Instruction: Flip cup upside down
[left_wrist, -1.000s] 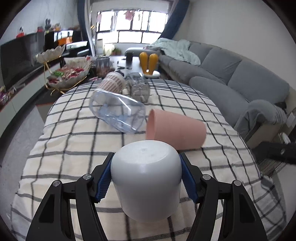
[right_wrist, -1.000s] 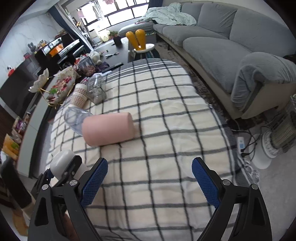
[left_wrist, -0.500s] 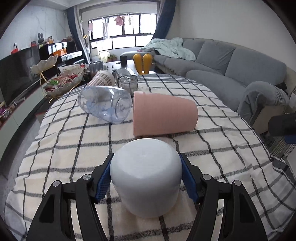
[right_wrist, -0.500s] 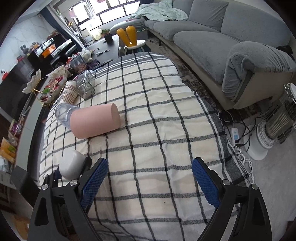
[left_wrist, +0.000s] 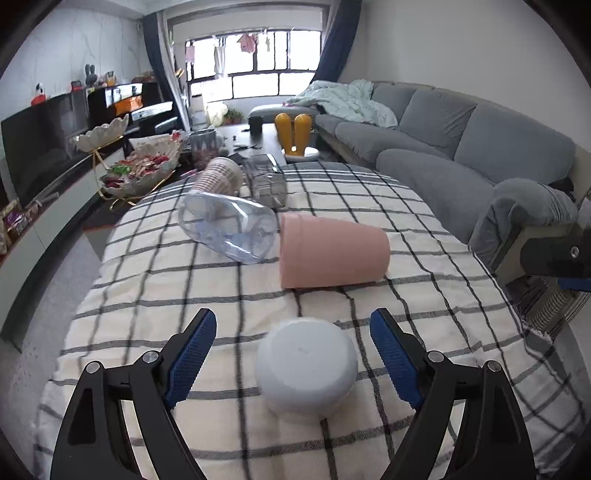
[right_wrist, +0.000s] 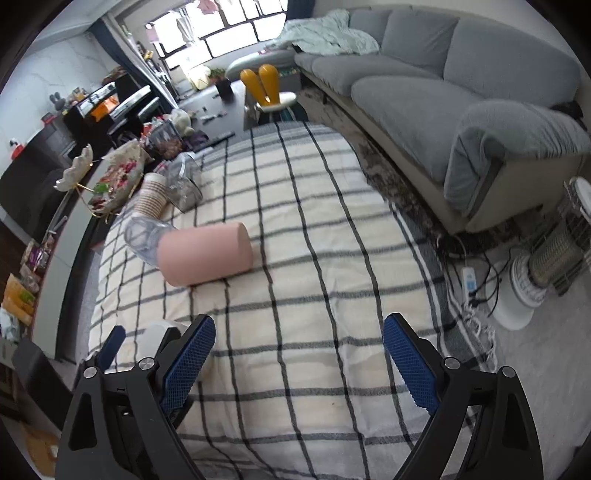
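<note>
Left gripper (left_wrist: 293, 345) jaws spread wide, pads clear of everything. White cup (left_wrist: 306, 369) sits dead centre between them, base up, rim down on the cloth, axis vertical, gap on both sides. Looks like that one is already flipped and let go.

Right gripper (right_wrist: 297, 350) also spread wide, nothing between the pads, just bare cloth ahead. From its view the white cup (right_wrist: 162, 332) is off to its left, mostly hidden behind its left finger.

Judgement: next candidate is the pink cup (left_wrist: 332, 253). It lies on its side straight ahead of the left gripper, beyond the white cup; long axis runs across the gripper's line, wide mouth to the left, base to the right. From the right gripper the pink cup (right_wrist: 207, 258) is ahead and to its left. Left gripper looks nearer, but it would need to pass over the white cup.

Touching the pink cup's mouth end: a clear plastic jug (left_wrist: 227, 230), also on its side. Further ahead-left: a patterned paper cup (left_wrist: 219, 181) and a clear container (left_wrist: 267, 182).

Surface: checked tablecloth (left_wrist: 369, 206), soft, slightly wrinkled, so a rolling cup should stay put.

Room beyond: grey sofa (left_wrist: 461, 147) to the right, window (left_wrist: 255, 61) straight ahead, TV unit (left_wrist: 44, 140) to the left.
</note>
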